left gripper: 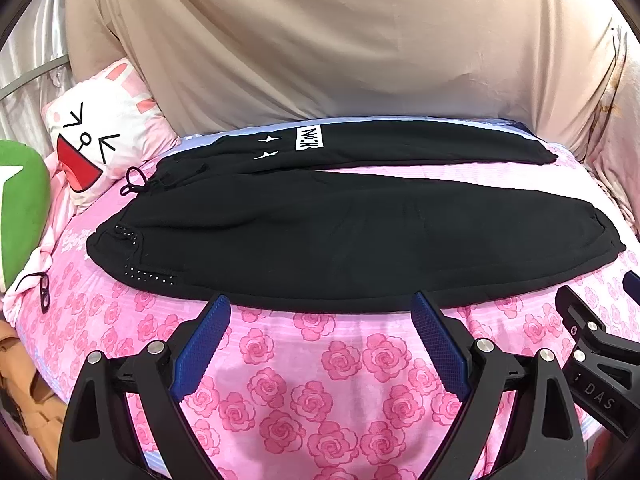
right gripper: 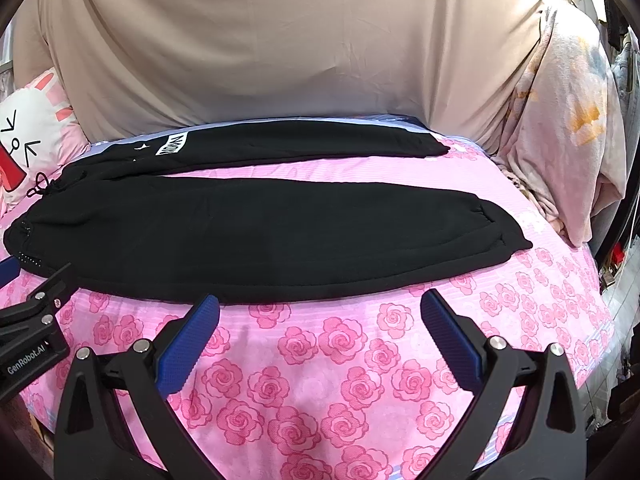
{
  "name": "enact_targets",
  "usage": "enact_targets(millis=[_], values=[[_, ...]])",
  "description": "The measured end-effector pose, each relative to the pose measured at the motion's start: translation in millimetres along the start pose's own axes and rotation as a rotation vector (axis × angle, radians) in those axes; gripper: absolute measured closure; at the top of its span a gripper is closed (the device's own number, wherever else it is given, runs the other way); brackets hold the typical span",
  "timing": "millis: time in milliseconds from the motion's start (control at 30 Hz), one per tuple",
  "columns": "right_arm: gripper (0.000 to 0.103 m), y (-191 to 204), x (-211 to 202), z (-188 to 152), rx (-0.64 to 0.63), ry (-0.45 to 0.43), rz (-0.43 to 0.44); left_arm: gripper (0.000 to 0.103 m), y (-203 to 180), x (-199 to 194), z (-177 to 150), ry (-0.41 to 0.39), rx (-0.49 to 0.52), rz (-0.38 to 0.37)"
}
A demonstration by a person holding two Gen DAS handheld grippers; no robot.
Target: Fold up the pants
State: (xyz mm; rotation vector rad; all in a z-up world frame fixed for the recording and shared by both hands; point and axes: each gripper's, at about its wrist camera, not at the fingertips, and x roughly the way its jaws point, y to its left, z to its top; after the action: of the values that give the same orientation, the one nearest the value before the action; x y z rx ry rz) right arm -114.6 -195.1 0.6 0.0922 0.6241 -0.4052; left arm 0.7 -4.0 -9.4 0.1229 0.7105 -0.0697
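While the black pants (left gripper: 340, 232) are spread flat on the rose-print bedcover (left gripper: 320, 380) just beyond the fingertips, legs apart, no fold is seen. Left gripper (left gripper: 322, 306) and right gripper (right gripper: 320, 304) are held wide, nothing gripped; every fold is judged outstanding.

Bare bedsheet (right gripper: 320, 380) before pants (right gripper: 248, 240), pillow (left gripper: 100, 132) crowding left
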Motion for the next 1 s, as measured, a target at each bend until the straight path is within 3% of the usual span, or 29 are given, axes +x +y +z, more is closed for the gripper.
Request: enact_targets(millis=[1000], values=[[0.005, 10.4, -0.4, 2.3, -0.002, 0.002, 0.004, 0.014, -3.0, 4.4, 0.0, 0.014, 0.006, -0.005]])
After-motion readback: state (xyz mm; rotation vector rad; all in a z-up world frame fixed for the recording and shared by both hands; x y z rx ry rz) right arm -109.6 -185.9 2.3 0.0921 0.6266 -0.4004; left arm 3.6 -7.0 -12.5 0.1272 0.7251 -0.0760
